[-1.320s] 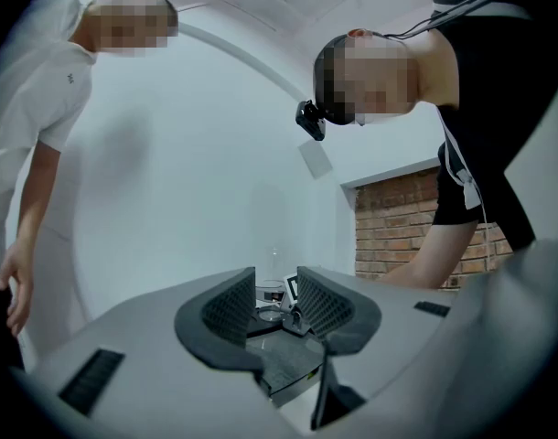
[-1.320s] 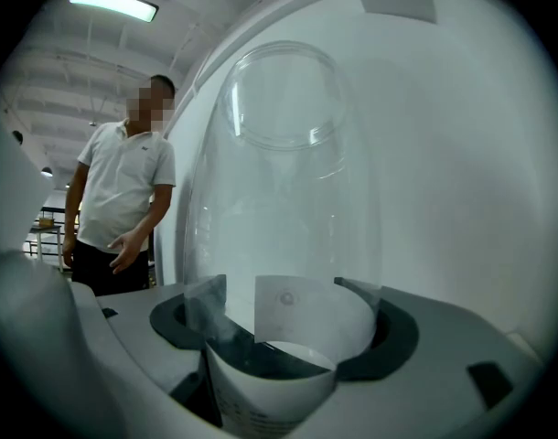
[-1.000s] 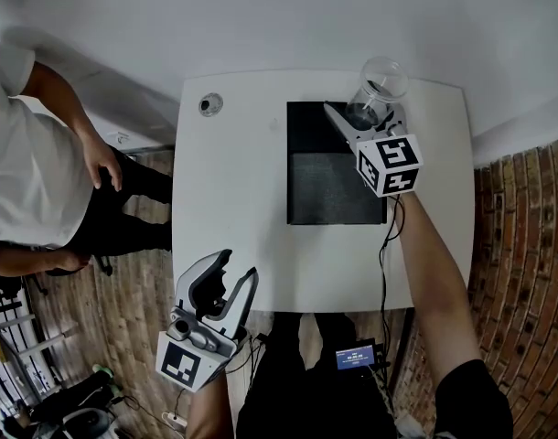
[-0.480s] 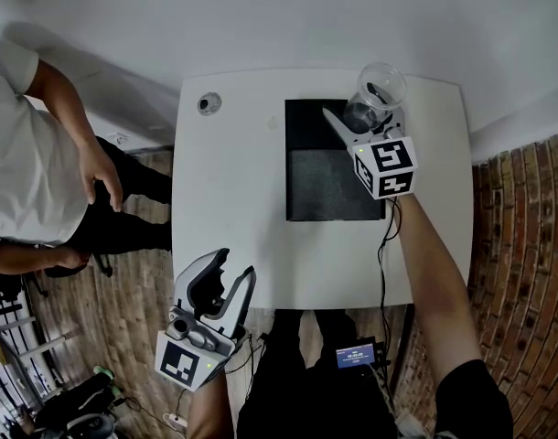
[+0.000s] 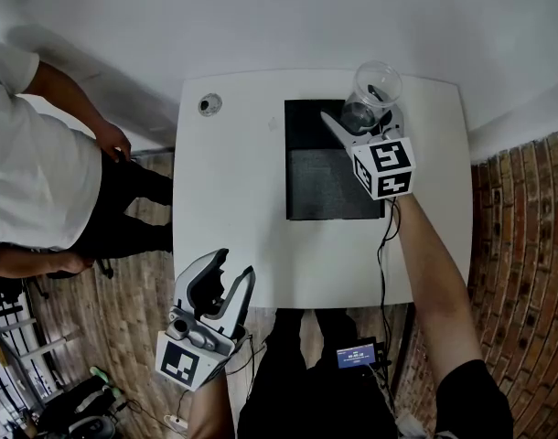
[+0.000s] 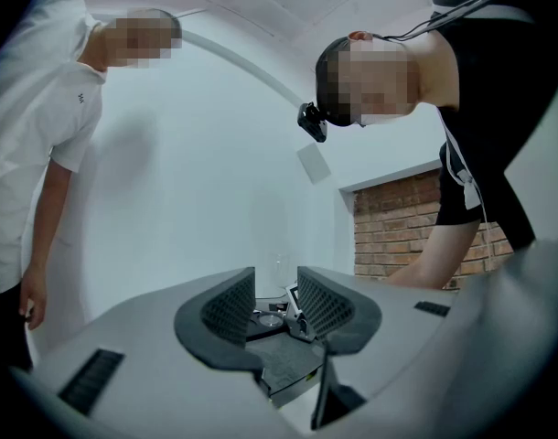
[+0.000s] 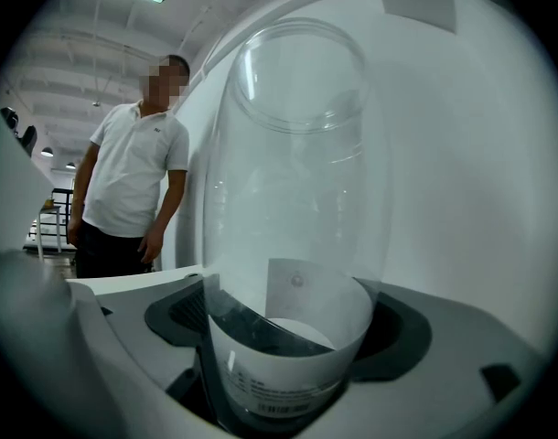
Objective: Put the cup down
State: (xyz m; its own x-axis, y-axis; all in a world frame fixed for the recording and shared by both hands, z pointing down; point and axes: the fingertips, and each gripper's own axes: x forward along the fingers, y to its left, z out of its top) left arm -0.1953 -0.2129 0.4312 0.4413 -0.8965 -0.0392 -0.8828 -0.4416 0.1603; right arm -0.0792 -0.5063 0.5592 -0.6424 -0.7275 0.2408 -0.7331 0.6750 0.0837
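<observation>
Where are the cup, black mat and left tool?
cup [image 5: 369, 97], head view, clear side wall.
black mat [image 5: 317, 183], head view, bare middle.
left tool [image 6: 276, 286], left gripper view, midway between its open fingertips.

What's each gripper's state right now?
Left gripper: open, empty.
Right gripper: open; its jaws have just been opening, and the cup stands between them, apparently let go.

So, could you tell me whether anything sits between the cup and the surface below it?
Nothing visible does. The cup stands between the right hand-held gripper's jaws, which have just been opening, at the far right corner of the mat.
</observation>
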